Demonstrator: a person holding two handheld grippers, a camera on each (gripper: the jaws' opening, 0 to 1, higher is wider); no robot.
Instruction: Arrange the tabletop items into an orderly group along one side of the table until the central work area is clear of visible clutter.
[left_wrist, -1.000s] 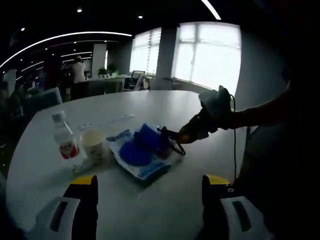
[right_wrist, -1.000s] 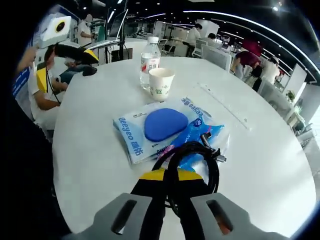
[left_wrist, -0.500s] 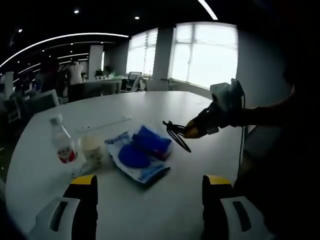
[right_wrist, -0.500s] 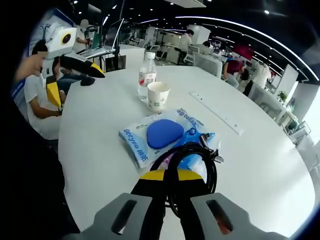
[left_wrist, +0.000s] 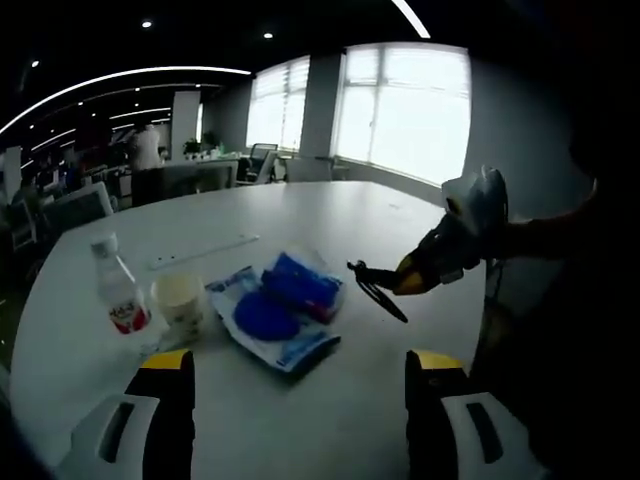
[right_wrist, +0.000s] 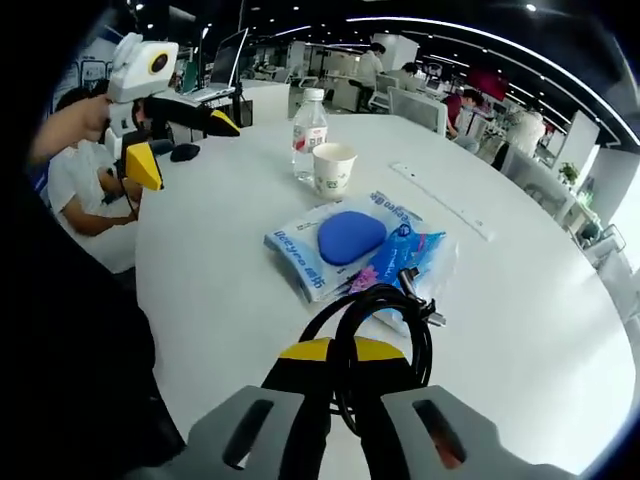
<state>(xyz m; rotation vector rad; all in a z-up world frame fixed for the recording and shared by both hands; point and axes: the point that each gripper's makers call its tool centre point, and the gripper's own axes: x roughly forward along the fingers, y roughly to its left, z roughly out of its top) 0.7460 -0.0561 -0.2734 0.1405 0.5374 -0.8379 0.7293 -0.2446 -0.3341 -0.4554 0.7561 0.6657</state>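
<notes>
White tabletop (right_wrist: 200, 300) carries everything, and the blue plastic packet (right_wrist: 345, 245) near its middle is the thing to steer by. Left of the packet in the right gripper view stand the clear water bottle (right_wrist: 310, 137) and, just beside it, the paper cup (right_wrist: 333, 170). The packet comes next, lying flat with its long axis running from near the cup toward the right gripper. Farthest right is the black coiled cable (right_wrist: 375, 345), lifted off the table and pinched in the right gripper (right_wrist: 335, 375), whose jaws are pressed together on the loop. The left gripper (right_wrist: 185, 140) hangs spread and empty over the table edge, on the bottle's side of the packet. I would judge the cable belongs next to the bottle and cup, so the coming move runs across the packet toward them.
</notes>
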